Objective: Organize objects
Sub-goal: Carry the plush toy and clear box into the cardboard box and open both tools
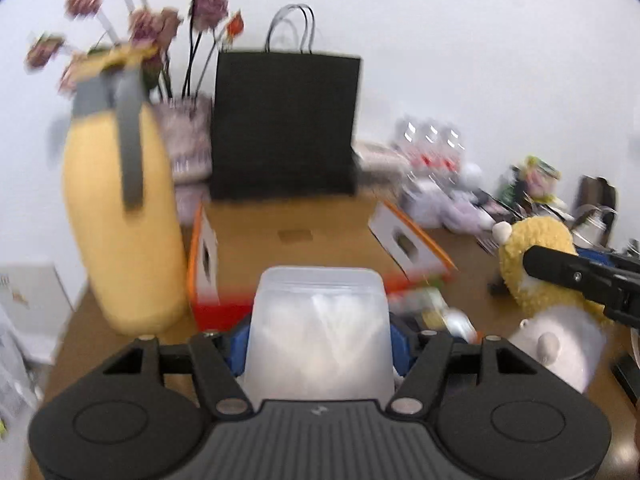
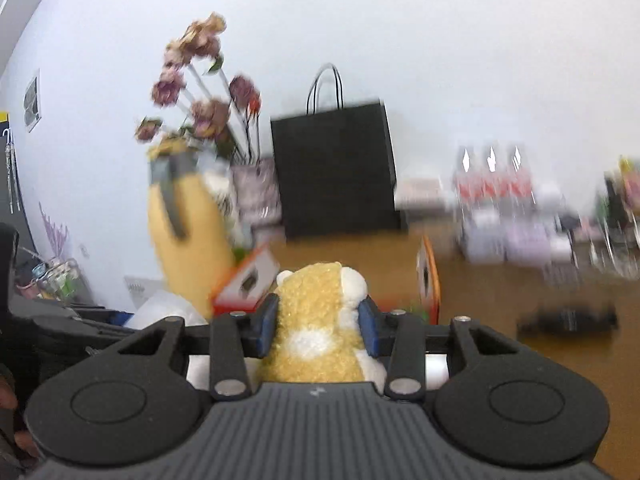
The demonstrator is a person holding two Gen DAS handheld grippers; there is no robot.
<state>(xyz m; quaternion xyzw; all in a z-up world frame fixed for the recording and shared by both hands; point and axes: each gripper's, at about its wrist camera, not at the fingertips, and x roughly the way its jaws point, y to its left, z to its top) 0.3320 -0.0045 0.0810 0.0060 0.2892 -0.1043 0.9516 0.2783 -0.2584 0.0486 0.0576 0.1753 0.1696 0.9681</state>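
1. My left gripper is clamped on a translucent plastic container; the blue pads press its two side walls. It stands upright between the fingers, mouth up, long axis running top to bottom, raised clear of the bench.
2. My right gripper is closed on a yellow plush toy; both blue pads are sunk into its sides. The toy's head points away from me and upward, its long axis lying along the fingers. In the left wrist view the same toy shows its white belly below the yellow head, held up at the right of the frame.
3. An open cardboard box with orange-edged flaps sits on the bench directly ahead of both grippers.
4. A black paper bag stands upright behind the box, handles up.
5. A tall yellow bottle-shaped plush with a grey strap stands left of the box, leaning slightly.
6. Dried flowers rise behind it.
7. Both views are motion-blurred; the clutter at far right cannot be identified.
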